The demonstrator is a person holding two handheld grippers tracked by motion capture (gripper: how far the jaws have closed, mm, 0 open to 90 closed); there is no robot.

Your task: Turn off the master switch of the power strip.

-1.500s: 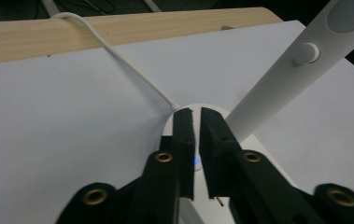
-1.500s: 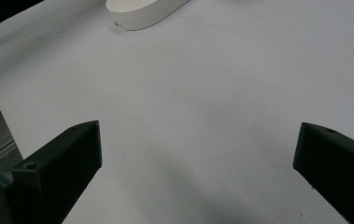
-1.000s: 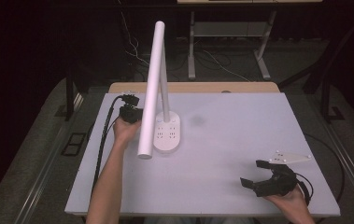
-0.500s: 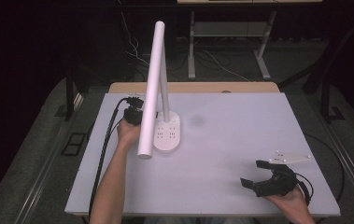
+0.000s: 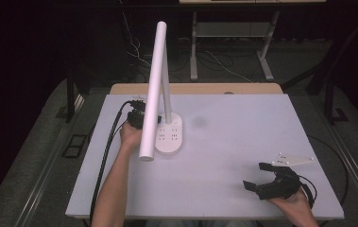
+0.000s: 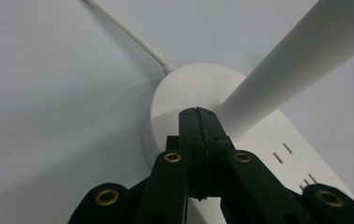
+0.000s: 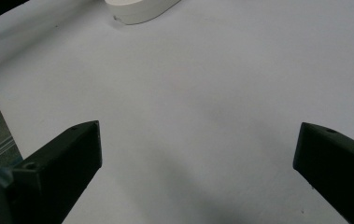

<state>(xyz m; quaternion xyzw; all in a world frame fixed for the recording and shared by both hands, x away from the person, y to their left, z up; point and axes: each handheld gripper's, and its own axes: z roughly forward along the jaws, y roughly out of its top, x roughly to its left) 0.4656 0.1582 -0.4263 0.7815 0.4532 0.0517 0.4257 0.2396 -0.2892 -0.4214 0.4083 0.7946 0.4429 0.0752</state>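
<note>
From the high view, the white desk lamp [image 5: 167, 135] stands at about ten o'clock on the table [image 5: 242, 142], the left gripper [image 5: 136, 118] just beside its base, and the right gripper [image 5: 261, 182] rests spread wide and empty at five o'clock. In the left gripper view, the jaws are pressed together on nothing, tips over the lamp base [image 6: 184, 88] at twelve o'clock. In the right gripper view, bare tabletop lies between the parted jaws; the lamp looks rigid, smooth and top-heavy, so I would grip the low stem.

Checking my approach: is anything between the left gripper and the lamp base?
Nothing visible. The left gripper, jaws shut, has its tips right at the lamp base beside the stem; whether they touch I cannot tell.
</note>
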